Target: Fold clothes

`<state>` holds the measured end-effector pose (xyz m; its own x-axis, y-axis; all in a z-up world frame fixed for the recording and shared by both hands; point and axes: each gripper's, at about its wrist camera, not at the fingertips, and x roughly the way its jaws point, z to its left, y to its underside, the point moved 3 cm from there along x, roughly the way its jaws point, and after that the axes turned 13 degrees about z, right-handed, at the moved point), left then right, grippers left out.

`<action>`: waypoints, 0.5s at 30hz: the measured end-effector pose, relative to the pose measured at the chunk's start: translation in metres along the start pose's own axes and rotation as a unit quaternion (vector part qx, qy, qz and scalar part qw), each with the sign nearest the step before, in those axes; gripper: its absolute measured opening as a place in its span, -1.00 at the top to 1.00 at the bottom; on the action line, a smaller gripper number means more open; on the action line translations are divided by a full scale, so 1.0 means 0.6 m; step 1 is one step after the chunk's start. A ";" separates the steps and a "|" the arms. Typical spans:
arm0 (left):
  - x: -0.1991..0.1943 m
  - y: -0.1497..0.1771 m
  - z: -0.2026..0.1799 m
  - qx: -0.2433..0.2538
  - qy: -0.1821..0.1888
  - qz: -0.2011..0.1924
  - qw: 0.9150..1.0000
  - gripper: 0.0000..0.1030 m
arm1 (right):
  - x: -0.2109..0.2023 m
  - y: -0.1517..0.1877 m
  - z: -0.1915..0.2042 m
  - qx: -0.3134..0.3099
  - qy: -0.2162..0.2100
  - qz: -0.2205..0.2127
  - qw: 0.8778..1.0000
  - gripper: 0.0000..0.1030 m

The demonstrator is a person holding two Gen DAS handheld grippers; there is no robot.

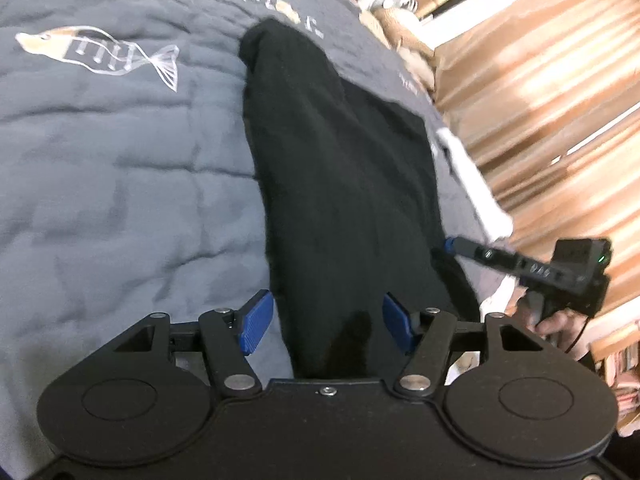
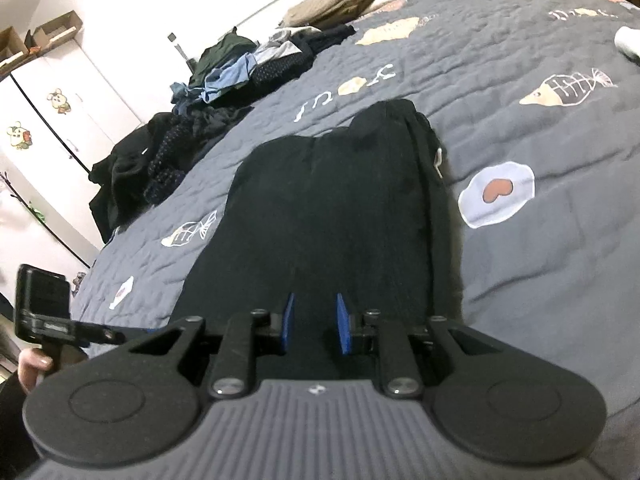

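While both grippers hang low over the near end of the black garment (image 2: 336, 200), the fold looks part done: the cloth lies as a long, narrowed strip on the grey quilt (image 1: 120, 184), running away from the person toward its bunched far end.

Nearest in the left wrist view, the left gripper (image 1: 326, 326) stands with its jaws wide apart. The near edge of the garment lies between the blue pads (image 1: 256, 322), but neither pad presses on it, so I judge this side let go. In the right wrist view the right gripper (image 2: 316, 324) has its jaws drawn narrow over the dark cloth. Whether a pinch of fabric sits between them I cannot tell, since black cloth fills the gap and the background alike. At the right edge of the left view, that gripper's tip rests at the garment's side edge, with a hand (image 1: 554, 322) on its handle.

Farther off, a pile of unsorted clothes (image 2: 224, 76) lies along the far edge of the bed, well apart from the garment.

Next, I judge, the near end needs gripping at both corners and carrying toward the far end to halve the length; the left jaws must close on the edge first, and the two sides must rise evenly or the strip will skew.
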<state>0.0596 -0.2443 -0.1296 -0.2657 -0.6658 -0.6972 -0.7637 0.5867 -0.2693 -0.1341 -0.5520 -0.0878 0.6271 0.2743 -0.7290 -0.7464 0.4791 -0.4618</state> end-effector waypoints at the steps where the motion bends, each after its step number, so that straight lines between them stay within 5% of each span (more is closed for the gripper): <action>1: 0.005 -0.001 0.000 0.001 -0.007 0.003 1.000 0.05 | 0.001 -0.001 -0.002 0.003 0.004 0.000 1.000 0.57; 3: 0.012 -0.004 0.000 0.006 -0.018 0.011 1.000 0.57 | 0.002 -0.006 -0.006 0.010 0.009 -0.002 1.000 0.57; 6: 0.000 -0.002 -0.008 0.022 -0.019 0.009 1.000 0.75 | -0.004 -0.019 -0.009 0.013 0.004 -0.011 1.000 0.57; 11: -0.024 0.008 0.002 0.019 -0.028 0.002 0.999 0.65 | -0.032 -0.064 -0.018 0.000 -0.005 -0.026 1.000 0.57; 15: -0.049 0.010 0.000 0.014 -0.038 -0.034 0.999 0.23 | -0.041 -0.118 -0.040 -0.021 -0.002 -0.029 0.999 0.34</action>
<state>0.0630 -0.2210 -0.1105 -0.1681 -0.6688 -0.7242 -0.7611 0.5549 -0.3358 -0.1021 -0.6124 -0.0493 0.6705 0.2501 -0.6985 -0.7171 0.4597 -0.5238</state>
